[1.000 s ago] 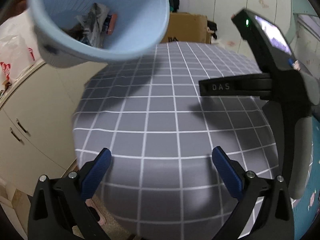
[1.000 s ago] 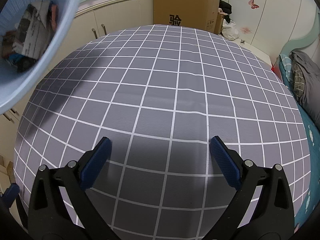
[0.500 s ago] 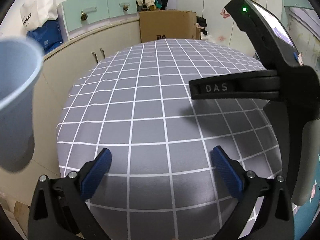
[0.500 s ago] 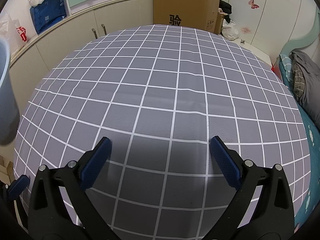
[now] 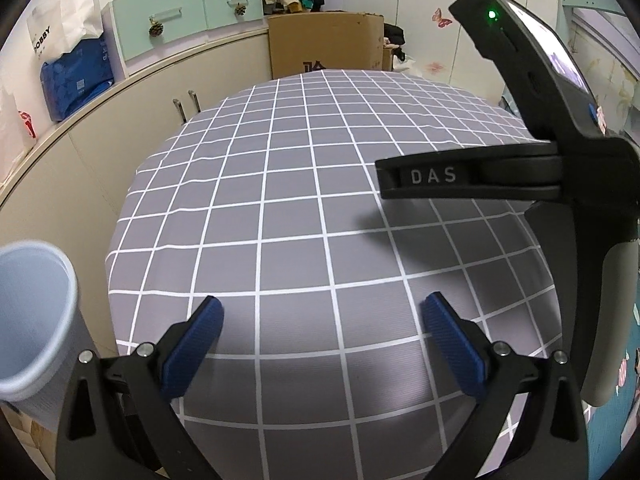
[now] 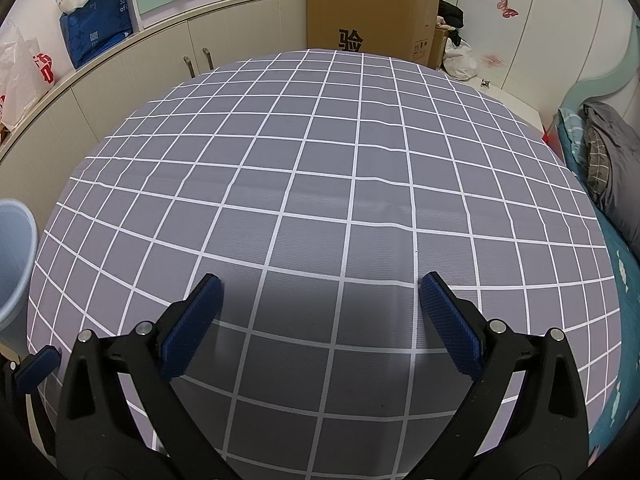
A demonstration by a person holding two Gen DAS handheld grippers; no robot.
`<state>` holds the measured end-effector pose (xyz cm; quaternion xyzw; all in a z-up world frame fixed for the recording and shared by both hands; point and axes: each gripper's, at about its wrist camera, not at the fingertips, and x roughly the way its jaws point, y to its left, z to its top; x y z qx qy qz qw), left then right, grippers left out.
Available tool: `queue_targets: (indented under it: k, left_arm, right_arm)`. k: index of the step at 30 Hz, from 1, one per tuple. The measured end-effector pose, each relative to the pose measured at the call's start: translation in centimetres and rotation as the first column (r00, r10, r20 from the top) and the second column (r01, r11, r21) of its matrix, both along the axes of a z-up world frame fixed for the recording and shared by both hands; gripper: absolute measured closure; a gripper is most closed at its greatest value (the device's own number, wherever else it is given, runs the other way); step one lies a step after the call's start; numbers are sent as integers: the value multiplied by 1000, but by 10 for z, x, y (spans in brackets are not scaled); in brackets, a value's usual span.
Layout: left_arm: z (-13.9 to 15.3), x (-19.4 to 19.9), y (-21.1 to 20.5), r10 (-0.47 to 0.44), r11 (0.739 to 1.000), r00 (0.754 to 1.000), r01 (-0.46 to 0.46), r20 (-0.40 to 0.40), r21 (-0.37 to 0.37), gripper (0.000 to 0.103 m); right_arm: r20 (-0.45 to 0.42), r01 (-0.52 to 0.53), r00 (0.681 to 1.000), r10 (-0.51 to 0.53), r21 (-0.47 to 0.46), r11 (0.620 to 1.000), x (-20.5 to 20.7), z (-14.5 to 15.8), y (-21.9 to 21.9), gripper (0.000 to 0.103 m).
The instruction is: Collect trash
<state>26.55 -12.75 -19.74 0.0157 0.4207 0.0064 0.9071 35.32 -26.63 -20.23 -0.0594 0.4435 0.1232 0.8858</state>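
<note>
A light blue trash bin (image 5: pixel 34 316) stands low at the left edge of the left wrist view, beside the table; its inside is not visible. Its rim (image 6: pixel 16 264) also shows at the left of the right wrist view. My left gripper (image 5: pixel 322 312) hovers open over the grey checked tablecloth (image 5: pixel 304 200), with nothing between its blue pads. My right gripper (image 6: pixel 320 292) is open too, and empty, above the same cloth (image 6: pixel 340 168). Its black frame (image 5: pixel 560 184) crosses the right side of the left wrist view. No loose trash shows on the cloth.
Cream cabinets (image 6: pixel 132 80) curve along the left, with plastic bags (image 6: pixel 92 8) on top. A cardboard box (image 6: pixel 372 16) stands behind the table. A bed with grey bedding (image 6: pixel 608 160) lies to the right.
The blue bin, tilted high at the upper left with crumpled trash inside, has dropped to the lower left beside the table. Both grippers stay open; the left view has shifted.
</note>
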Motion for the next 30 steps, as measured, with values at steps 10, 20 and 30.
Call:
queue_targets:
  k: [10,20,30]
  left_arm:
    - [0,3,2,-7,1000,1000,7,4,-1,4]
    - [-2,4,1,-10,1000,1000,10,8,-1,4]
    - [-1,7,0,-19,1000,1000,19,11,0,4]
  right_arm:
    - [0,0,1000,0,0,1000,0,0,0,6]
    - [0,0,1000,0,0,1000,0,0,0,6]
    - [-1,0,1000,0,0,1000,0,0,0,6]
